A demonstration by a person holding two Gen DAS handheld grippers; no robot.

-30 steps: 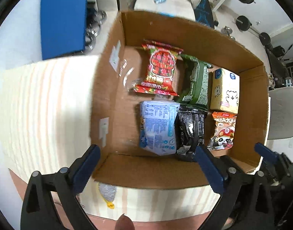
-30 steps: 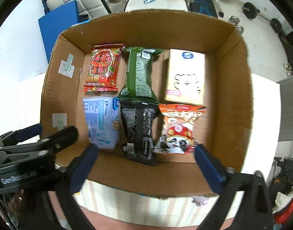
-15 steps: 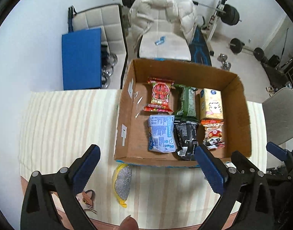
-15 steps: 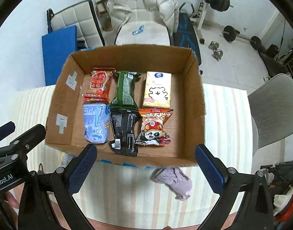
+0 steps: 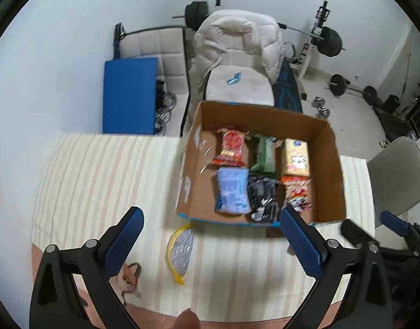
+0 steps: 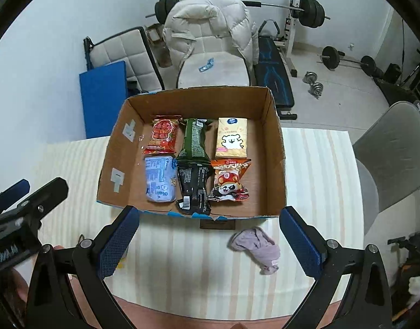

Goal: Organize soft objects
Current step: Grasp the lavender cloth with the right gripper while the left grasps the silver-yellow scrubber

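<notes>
A cardboard box [image 6: 275, 148] stands on the striped tablecloth and holds several snack packs in two rows: a red pack [image 6: 163, 134], a green pack [image 6: 194, 138], a yellow tissue pack [image 6: 231, 137], a blue pack [image 6: 159, 182], a black pack [image 6: 194, 189] and an orange panda pack [image 6: 229, 183]. A crumpled lilac cloth [image 6: 258, 248] lies in front of the box, between my right gripper's fingers. A yellow-rimmed silver pouch [image 5: 179, 249] lies before the box in the left wrist view. My left gripper [image 5: 210, 241] and right gripper [image 6: 210, 241] are both open, empty, held above the table's near side.
A small cat-shaped piece [image 5: 127, 277] lies near the left finger. A dark flat thing [image 6: 218, 224] sits at the box's front edge. Behind the table are a chair with a white jacket [image 6: 210, 27], a blue mat [image 6: 103, 96] and weights. A grey chair [image 6: 393, 150] stands at the right.
Both grippers have pulled up and back from over the box. The table in front of the box, with the lilac cloth and the silver pouch, has come into view.
</notes>
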